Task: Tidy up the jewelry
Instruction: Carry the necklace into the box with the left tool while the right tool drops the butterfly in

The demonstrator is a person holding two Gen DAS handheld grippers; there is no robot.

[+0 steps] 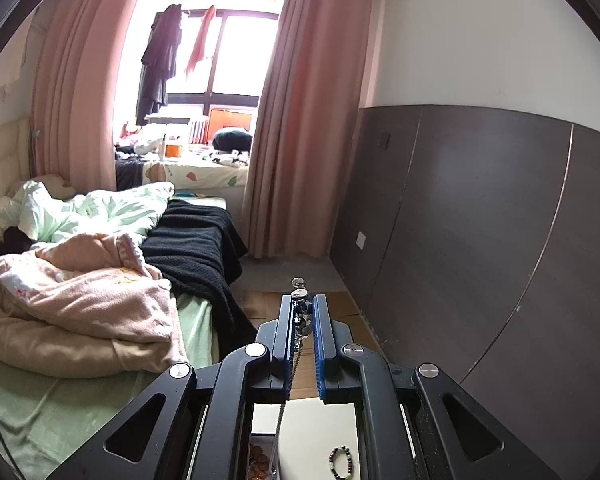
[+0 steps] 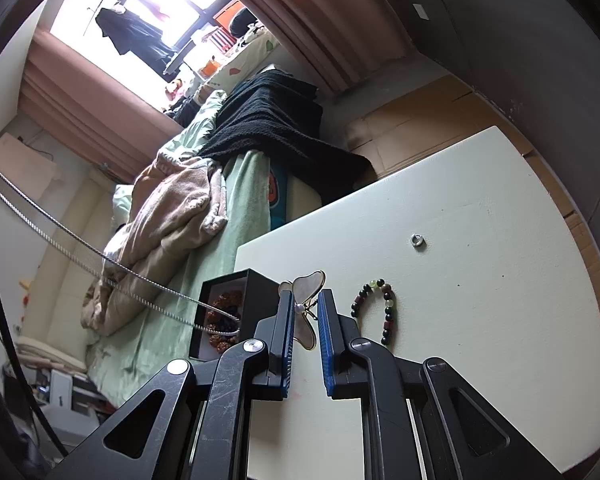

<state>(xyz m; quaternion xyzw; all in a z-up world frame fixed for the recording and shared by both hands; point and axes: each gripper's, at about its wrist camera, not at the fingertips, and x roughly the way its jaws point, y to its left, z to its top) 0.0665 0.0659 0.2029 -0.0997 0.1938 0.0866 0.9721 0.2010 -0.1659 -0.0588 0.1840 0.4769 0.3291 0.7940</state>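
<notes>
My left gripper (image 1: pixel 304 300) is shut on a silver chain necklace (image 1: pixel 302 312) and holds it high above the table; the chain hangs down toward a black jewelry box (image 1: pixel 260 460). In the right wrist view the chain (image 2: pixel 120 276) runs from the upper left down into the box (image 2: pixel 228 312), which holds brown beads. My right gripper (image 2: pixel 305 300) is closed around a pearly butterfly brooch (image 2: pixel 305 300) just above the white table (image 2: pixel 480 280). A dark beaded bracelet (image 2: pixel 380 312) lies on the table right of the gripper; it also shows in the left wrist view (image 1: pixel 342 462). A small silver ring (image 2: pixel 418 240) lies farther out.
A bed with pink, green and black bedding (image 1: pixel 100 264) runs along the table's left side. Cardboard (image 2: pixel 412 128) covers the floor beyond the table. A dark panelled wall (image 1: pixel 480 220) stands on the right, with curtains and a window at the back.
</notes>
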